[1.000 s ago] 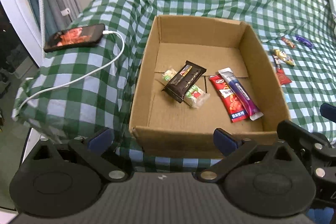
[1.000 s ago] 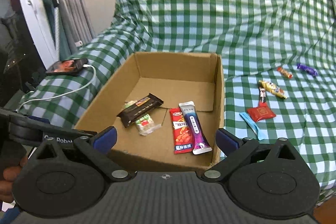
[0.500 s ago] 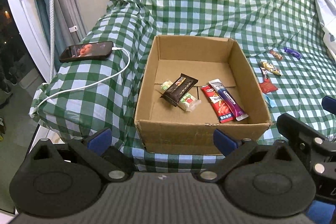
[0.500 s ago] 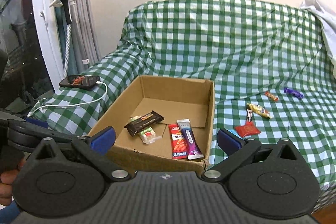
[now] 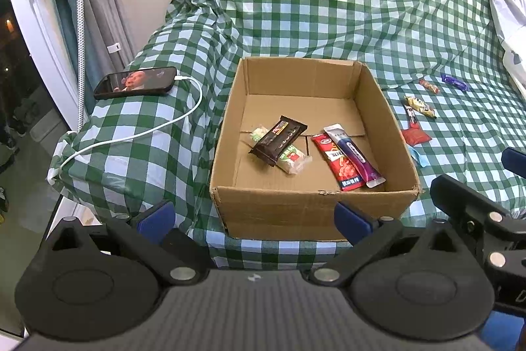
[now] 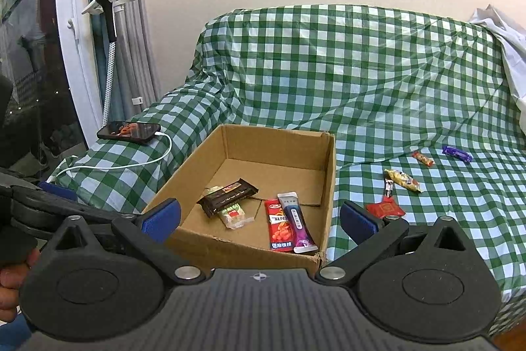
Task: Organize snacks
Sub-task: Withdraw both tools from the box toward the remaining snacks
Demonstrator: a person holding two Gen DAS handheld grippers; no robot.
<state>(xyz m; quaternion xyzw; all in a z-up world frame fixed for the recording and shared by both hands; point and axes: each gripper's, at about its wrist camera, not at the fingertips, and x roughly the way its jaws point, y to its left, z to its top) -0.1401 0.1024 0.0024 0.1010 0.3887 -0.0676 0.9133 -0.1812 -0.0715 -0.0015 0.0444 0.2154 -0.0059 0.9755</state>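
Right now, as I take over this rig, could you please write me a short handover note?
Left claw: open, empty, in front of the brown cardboard box.
Right claw: open, empty, also pulled back from the box.
Done: in the box lie the dark brown chocolate bar, a clear green-and-red packet under it, a red sachet and a purple stick pack.
Left: on the green checked cover to the right of the box lie the red square packet, a light blue wrapper, a yellow candy, a small orange candy and a purple candy.
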